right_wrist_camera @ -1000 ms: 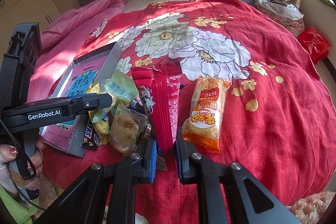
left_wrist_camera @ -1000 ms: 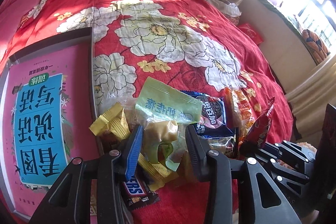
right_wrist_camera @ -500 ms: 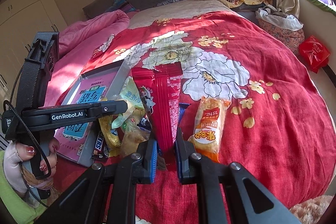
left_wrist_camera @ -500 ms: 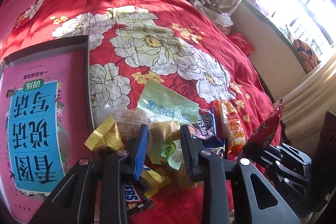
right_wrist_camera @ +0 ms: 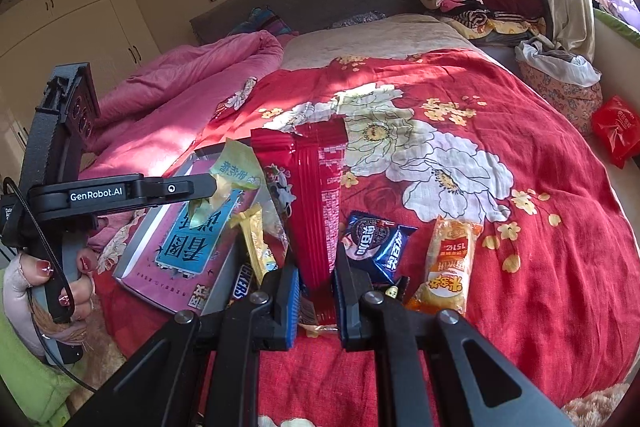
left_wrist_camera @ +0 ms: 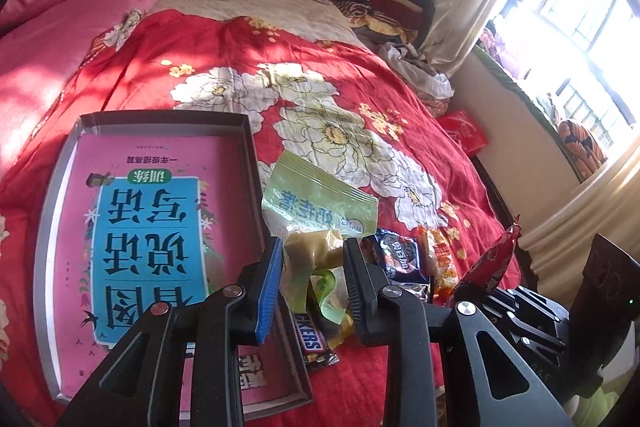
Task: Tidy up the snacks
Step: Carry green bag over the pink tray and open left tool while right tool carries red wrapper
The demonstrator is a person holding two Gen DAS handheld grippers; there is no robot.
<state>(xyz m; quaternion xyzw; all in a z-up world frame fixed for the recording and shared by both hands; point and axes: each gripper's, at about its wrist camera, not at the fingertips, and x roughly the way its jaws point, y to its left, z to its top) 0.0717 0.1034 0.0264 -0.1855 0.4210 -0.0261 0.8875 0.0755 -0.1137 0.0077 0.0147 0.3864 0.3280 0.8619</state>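
Left tongs (left_wrist_camera: 312,283) clamp green-topped snack bag (left_wrist_camera: 316,203) | right tongs (right_wrist_camera: 316,291) clamp red packet (right_wrist_camera: 316,195) | tray (left_wrist_camera: 248,147) holds no snacks yet | Oreo (right_wrist_camera: 376,247), Snickers (left_wrist_camera: 312,339) remain on bed

Both tools' pinched packets now higher aloft

Glossy plastic red packet (right_wrist_camera: 316,195) – crinkly clear-green bag (left_wrist_camera: 316,203) – soft cotton floral quilt (right_wrist_camera: 500,155).

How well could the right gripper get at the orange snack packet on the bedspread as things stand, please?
Probably not yet: the right gripper is shut on the red packet. The orange snack packet lies uncovered just to its right, so once freed, the way looks clear.
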